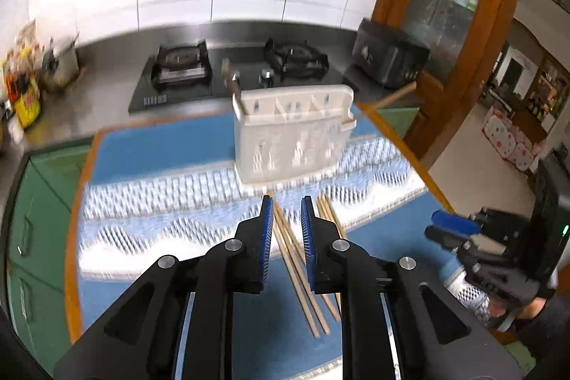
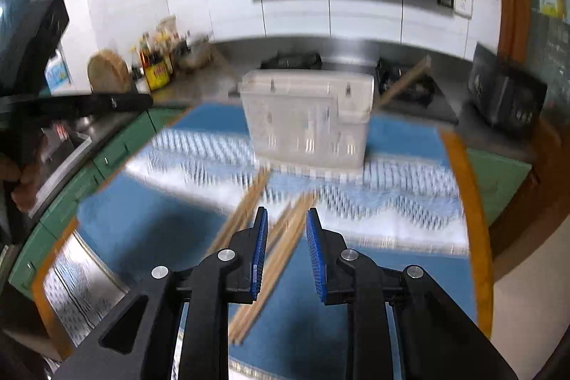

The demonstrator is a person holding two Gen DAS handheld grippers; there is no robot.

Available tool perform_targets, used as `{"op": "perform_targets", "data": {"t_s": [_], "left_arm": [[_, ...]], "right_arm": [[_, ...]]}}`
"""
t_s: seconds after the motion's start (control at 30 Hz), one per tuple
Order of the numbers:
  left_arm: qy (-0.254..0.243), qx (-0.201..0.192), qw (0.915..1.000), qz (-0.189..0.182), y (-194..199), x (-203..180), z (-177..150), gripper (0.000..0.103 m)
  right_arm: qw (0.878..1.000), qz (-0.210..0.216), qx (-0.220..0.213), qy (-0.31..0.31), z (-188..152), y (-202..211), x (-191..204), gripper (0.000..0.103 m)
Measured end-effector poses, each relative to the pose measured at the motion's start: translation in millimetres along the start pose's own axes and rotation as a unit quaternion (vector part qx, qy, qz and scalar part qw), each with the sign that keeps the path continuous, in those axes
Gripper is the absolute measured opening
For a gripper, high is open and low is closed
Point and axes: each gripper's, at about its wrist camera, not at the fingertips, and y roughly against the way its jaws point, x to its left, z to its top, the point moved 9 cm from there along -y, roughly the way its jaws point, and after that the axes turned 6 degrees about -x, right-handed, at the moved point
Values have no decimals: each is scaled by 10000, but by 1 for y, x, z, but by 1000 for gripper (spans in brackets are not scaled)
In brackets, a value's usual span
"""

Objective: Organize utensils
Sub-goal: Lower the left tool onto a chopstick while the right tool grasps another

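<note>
Several wooden chopsticks [image 1: 295, 259] lie loose on a blue and white patterned mat [image 1: 171, 145]. My left gripper [image 1: 287, 203] hovers over them with its blue pads a narrow gap apart, gripping nothing. Behind them stands a white slotted utensil holder [image 1: 292, 134] with a wooden handle [image 1: 392, 99] sticking out to its right. In the right wrist view my right gripper [image 2: 287, 213] hangs above the same chopsticks [image 2: 281, 259], jaws slightly apart and empty. The holder [image 2: 306, 116] stands further back. The right gripper [image 1: 452, 226] also shows at the left view's right edge.
A black gas stove [image 1: 199, 77] and a dark appliance [image 1: 388, 57] sit on the steel counter behind the mat. Bottles and a yellow container [image 2: 156, 70] stand at the back left. Green cabinet fronts [image 1: 39, 219] run on the left. A wooden door frame [image 1: 498, 34] is on the right.
</note>
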Motion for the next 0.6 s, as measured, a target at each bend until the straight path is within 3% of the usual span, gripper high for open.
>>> {"op": "perform_targets", "data": {"t_s": [0.3,0.6], "left_arm": [[366,297,9985,268,-9,11,-72,22],[753,578,9950,317,-18,15,-116,22]], "right_arm": [[9950,216,912,-351,-98,-24,23,22],[9875,225,1248,-932,-123,-44,22,21]]}}
